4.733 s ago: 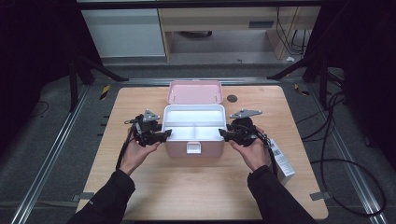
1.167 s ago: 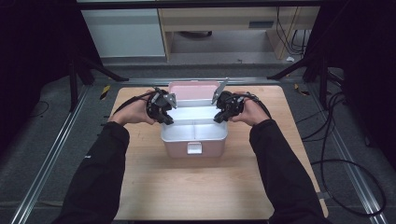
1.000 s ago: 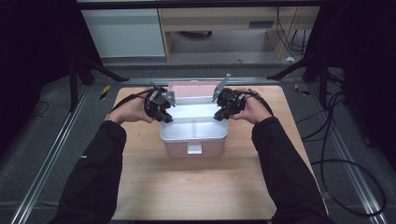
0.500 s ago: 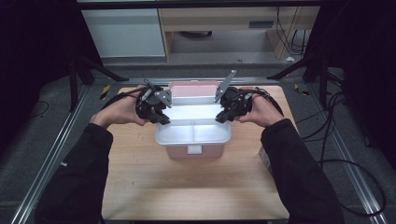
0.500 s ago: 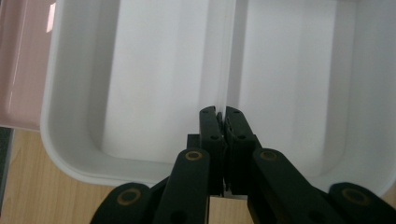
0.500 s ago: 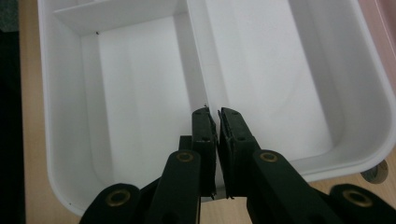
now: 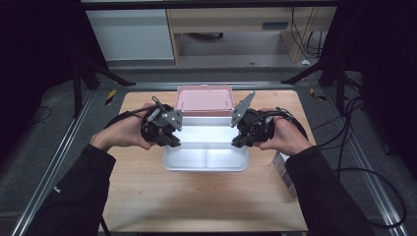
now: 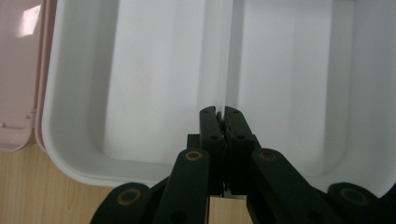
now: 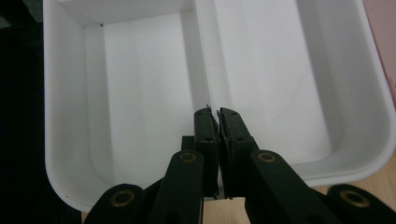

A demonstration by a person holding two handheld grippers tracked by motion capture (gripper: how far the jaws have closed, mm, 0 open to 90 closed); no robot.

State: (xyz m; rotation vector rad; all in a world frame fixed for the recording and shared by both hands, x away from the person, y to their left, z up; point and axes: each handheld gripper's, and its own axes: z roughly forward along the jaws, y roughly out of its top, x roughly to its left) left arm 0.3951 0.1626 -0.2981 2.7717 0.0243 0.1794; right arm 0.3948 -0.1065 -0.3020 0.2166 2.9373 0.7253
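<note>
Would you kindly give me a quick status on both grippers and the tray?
Left gripper and right gripper: jaws shut on white tray rim, one each end. Tray raised above pink box. Nothing obstructing.

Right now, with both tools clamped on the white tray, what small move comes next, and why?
Probably lift a little more and keep it level: the left tool and right tool each pinch the divider wall of the white tray, which hangs above the pink box.

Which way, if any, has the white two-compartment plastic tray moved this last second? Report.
Yes. The white plastic tray has come toward the person, away from the pink plastic lid.
</note>
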